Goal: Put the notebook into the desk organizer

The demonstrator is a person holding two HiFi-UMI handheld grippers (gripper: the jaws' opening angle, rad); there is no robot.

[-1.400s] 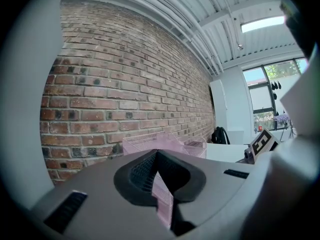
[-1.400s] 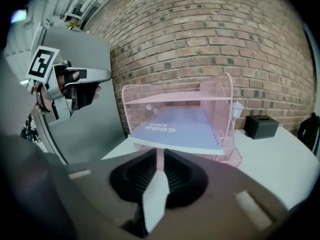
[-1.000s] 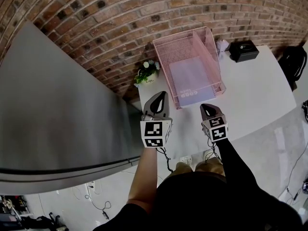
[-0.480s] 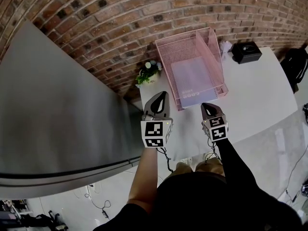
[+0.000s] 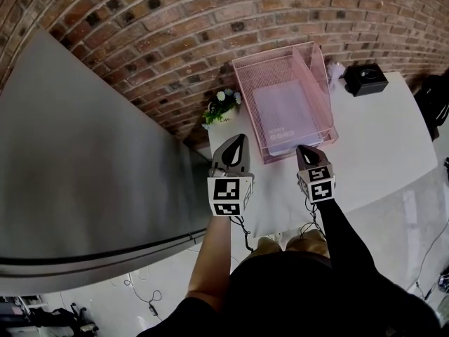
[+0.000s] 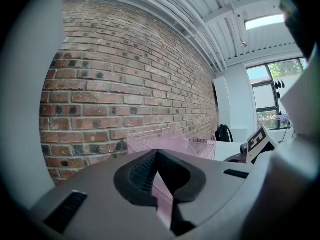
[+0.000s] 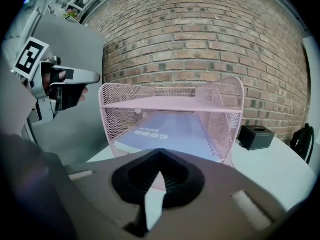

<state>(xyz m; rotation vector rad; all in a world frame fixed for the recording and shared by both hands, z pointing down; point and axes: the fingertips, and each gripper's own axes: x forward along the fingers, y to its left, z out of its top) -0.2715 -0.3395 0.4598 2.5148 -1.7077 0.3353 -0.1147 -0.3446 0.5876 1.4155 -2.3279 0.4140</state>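
Note:
The pink mesh desk organizer (image 5: 309, 62) stands on the white table (image 5: 379, 139) against the brick wall. A lavender notebook (image 5: 284, 111) lies flat in its lower tray, cover print toward me; the right gripper view shows the notebook (image 7: 175, 126) inside the organizer (image 7: 112, 109). My right gripper (image 5: 304, 148) is shut and empty, just before the organizer's front right corner. My left gripper (image 5: 238, 137) hangs left of the organizer, jaws closed with nothing between them. In the left gripper view my left gripper (image 6: 156, 152) points past the organizer (image 6: 170, 140).
A small potted plant (image 5: 221, 105) sits at the organizer's left. A black box (image 5: 365, 78) stands to its right on the table. A tall grey cabinet (image 5: 84, 160) fills the left side. A dark bag (image 5: 436, 93) is at the far right.
My right gripper has shifted slightly near the organizer's front corner, still shut. The left gripper and the notebook have kept their places.

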